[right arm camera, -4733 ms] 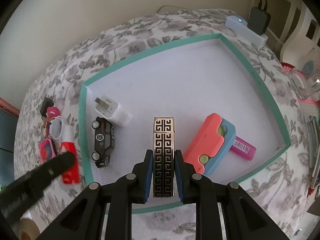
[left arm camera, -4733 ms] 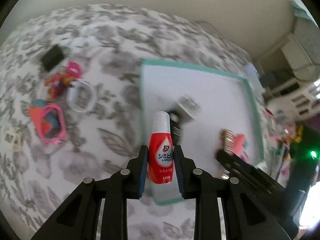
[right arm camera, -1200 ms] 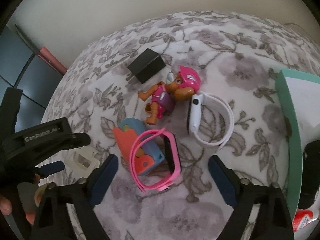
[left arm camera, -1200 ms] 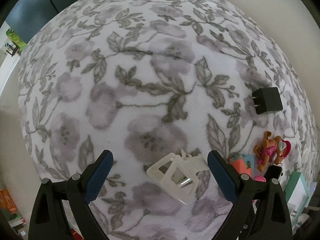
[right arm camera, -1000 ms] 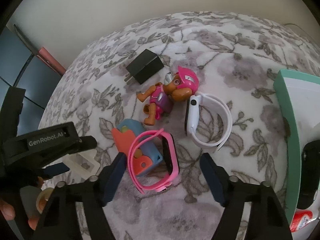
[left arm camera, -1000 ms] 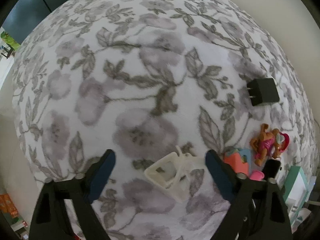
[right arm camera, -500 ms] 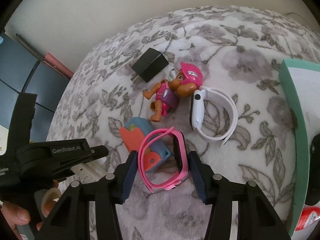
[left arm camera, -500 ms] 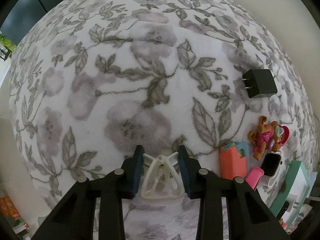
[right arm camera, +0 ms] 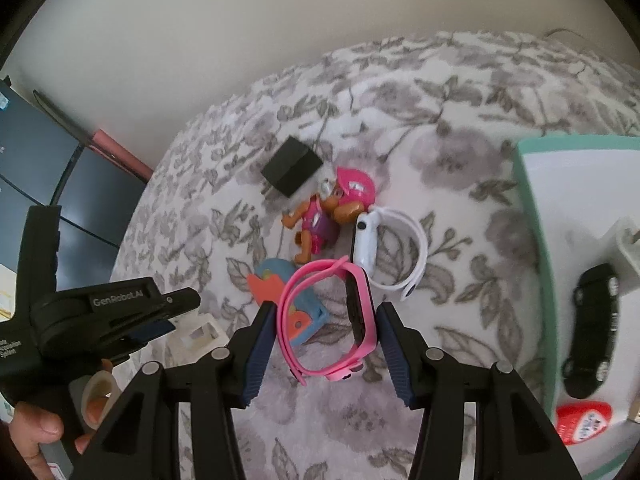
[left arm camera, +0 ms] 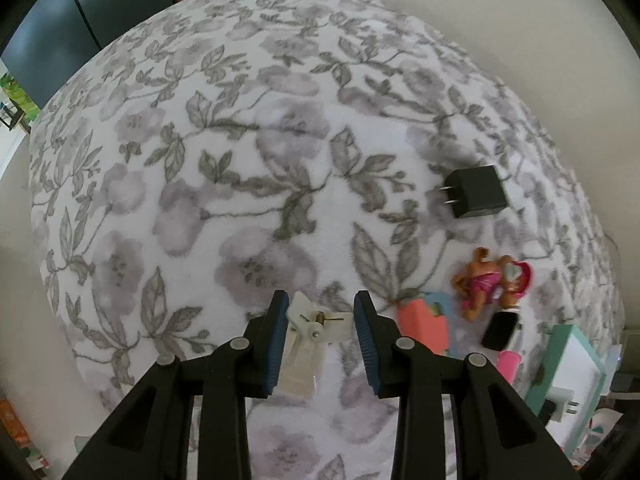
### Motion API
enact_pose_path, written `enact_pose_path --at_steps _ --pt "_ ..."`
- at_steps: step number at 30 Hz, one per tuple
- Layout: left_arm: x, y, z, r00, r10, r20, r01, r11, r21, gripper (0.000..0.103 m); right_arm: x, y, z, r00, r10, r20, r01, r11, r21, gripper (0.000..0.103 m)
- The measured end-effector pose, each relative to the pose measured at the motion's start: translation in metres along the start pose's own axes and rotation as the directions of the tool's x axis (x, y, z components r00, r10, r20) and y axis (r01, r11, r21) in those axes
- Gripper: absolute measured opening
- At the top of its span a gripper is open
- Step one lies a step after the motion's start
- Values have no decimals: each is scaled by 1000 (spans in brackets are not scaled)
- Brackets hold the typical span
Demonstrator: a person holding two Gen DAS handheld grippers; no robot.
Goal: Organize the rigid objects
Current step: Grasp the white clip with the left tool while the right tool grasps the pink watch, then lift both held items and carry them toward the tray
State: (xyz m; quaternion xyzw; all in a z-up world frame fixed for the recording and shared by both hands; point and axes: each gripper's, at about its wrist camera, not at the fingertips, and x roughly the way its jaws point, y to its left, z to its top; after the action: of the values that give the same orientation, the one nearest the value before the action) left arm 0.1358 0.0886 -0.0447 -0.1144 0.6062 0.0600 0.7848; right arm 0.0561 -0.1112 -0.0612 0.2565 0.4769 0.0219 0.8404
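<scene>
My left gripper [left arm camera: 320, 312] is shut on a white plastic clip [left arm camera: 310, 332] and holds it just above the floral cloth [left arm camera: 240, 160]. The right wrist view shows that gripper [right arm camera: 184, 314] from the side at the left, the clip [right arm camera: 198, 334] under its tip. My right gripper [right arm camera: 326, 316] is shut on a pink watch [right arm camera: 360, 312], one pad on the strap and the other on the watch body. The watch stands on edge over an orange and blue toy [right arm camera: 288, 300].
On the cloth lie a black charger [right arm camera: 292, 172], a pink pup figure [right arm camera: 332, 212] and a white watch [right arm camera: 392, 256]. The teal-rimmed tray [right arm camera: 536, 240] at the right holds a black toy car [right arm camera: 592, 328], a white plug [right arm camera: 628, 248] and a red bottle [right arm camera: 584, 420]. A hand [right arm camera: 36, 436] grips the left tool.
The left jaws closed on the white clip and rose with it. The right jaws closed from wide open onto the pink watch and lifted a little.
</scene>
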Motion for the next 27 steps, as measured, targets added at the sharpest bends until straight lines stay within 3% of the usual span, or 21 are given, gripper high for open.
enact_pose_path --at_steps 7,15,22,23,26,27 --pt "-27 -3 0 996 -84 37 84 996 15 15 -28 -1 3 999 -20 49 21 1000 -24 54" --pt "-27 -2 -2 994 -106 31 105 994 11 14 -40 -11 4 998 -22 65 23 1000 -9 54" --pt "-18 0 -1 996 -83 23 83 997 -1 16 -44 -18 5 998 -15 68 14 1000 10 54" --pt "-17 0 0 996 -81 22 81 997 -3 20 -44 -19 5 998 -13 68 12 1000 11 54" --pt "-12 1 1 997 -68 23 68 998 -12 52 -45 -21 6 998 -13 68 12 1000 14 54" --pt "-10 3 2 997 -72 20 73 997 -23 57 -44 -21 6 998 -14 67 13 1000 15 54"
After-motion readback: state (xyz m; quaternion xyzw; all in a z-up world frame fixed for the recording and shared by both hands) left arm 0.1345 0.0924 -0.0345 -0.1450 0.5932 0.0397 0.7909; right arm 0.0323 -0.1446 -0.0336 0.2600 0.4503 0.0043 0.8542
